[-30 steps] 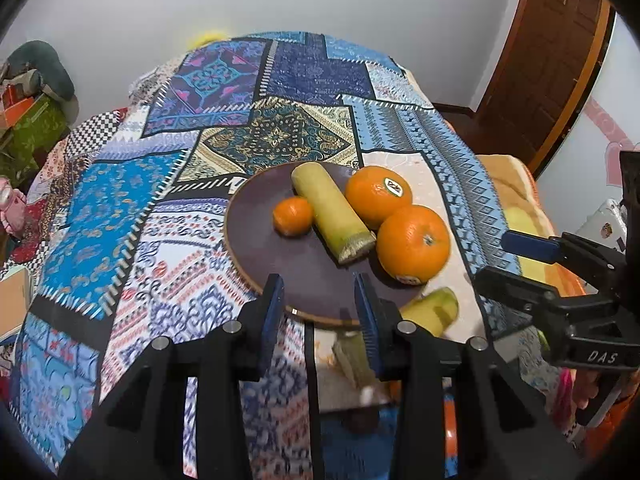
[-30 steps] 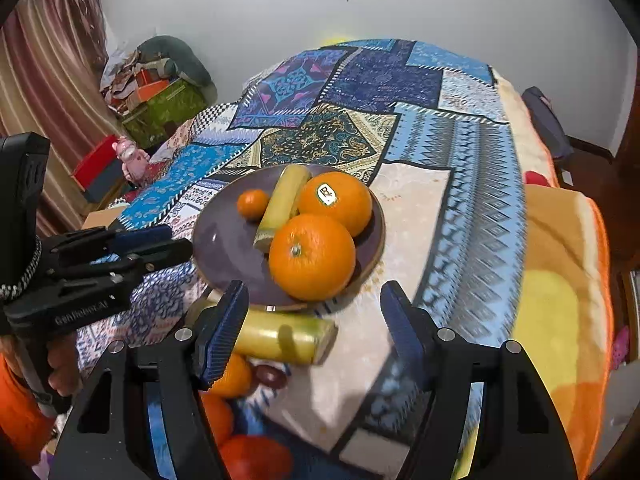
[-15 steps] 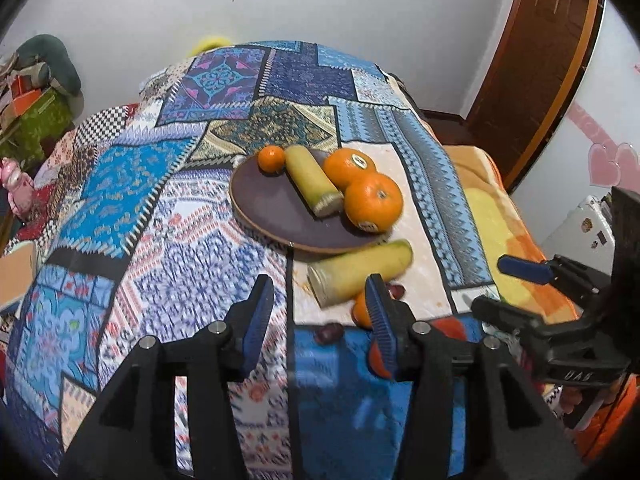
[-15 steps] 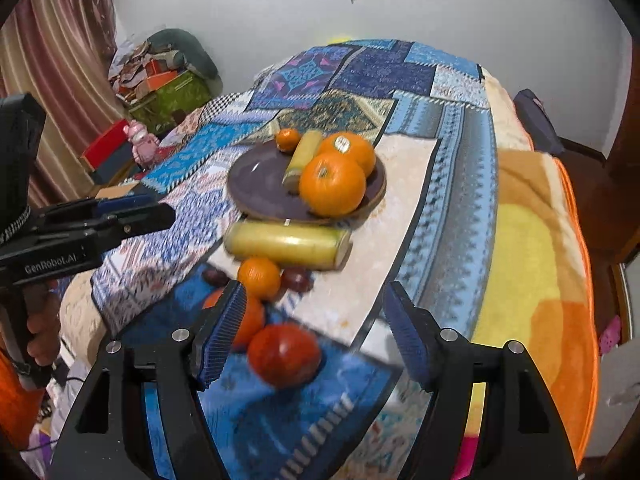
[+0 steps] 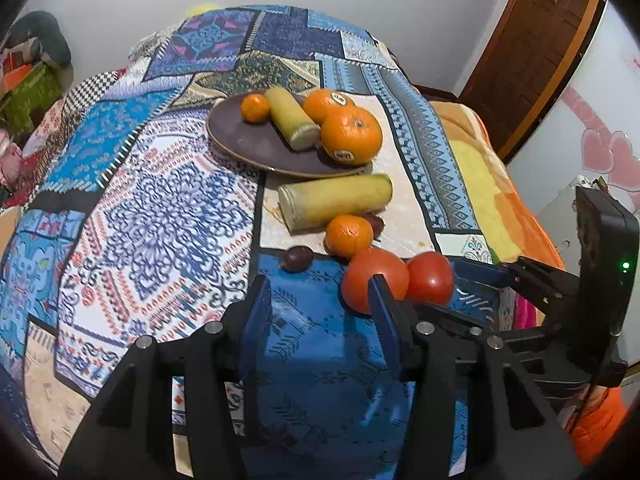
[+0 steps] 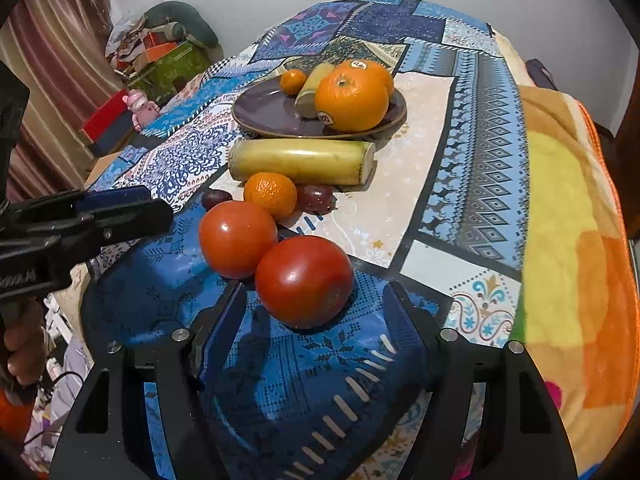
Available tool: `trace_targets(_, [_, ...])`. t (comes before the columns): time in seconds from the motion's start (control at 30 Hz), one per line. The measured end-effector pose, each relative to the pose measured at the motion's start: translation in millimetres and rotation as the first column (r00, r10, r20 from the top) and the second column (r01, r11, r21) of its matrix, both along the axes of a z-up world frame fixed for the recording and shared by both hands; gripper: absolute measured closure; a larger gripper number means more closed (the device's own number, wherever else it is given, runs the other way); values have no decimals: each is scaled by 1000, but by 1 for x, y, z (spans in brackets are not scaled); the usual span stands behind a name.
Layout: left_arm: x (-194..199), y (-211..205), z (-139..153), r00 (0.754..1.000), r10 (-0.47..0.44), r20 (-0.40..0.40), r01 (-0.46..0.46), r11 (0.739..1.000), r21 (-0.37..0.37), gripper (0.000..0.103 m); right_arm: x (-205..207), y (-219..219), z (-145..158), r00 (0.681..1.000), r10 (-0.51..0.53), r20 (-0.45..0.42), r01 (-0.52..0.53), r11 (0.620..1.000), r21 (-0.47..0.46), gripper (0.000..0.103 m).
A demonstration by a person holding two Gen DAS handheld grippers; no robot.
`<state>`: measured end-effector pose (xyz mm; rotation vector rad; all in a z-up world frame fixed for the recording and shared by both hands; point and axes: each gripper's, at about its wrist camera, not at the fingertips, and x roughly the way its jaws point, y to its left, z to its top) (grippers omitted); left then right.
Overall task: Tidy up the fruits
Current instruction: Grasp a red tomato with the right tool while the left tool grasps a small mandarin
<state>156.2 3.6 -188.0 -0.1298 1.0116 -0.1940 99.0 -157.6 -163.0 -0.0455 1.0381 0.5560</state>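
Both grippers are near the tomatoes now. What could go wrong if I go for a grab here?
1. The two tomatoes touch; the open right gripper closing on the nearer one may nudge the other off the soft blanket's sloping edge.
2. The left gripper, open with nothing between its jaws, sits close beside the right one; they could collide.
3. The plate is already crowded with oranges; an added tomato might roll off.

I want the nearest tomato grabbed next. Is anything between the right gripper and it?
Nothing visible. The right gripper is open, and the nearest tomato lies just ahead of its jaws. The other tomato touches it on the left.
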Motion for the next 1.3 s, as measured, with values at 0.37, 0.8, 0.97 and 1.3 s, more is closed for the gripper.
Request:
trace_targets(0.37, [3,-17,-5,999,-24,-24,24,1000,-16,53,1,-3,-5,1000,22,-18,-22,999,50,54])
trace_targets(0.8, [25,-55,-21,995,-78,-65,77,997,-17,53,2,-52,4,996,-85,8,85,995,44,54])
trace_targets(0.97, [28,-61,-19,996,-82,-47,82,997,7,53,4,-62,10,994,-109,20,108,993,51,54])
trace_targets(1.3, [52,-41,-25,999,-20,-51,19,1000,-6,57,7,-63,11,994,-107,19,105,992,69,54])
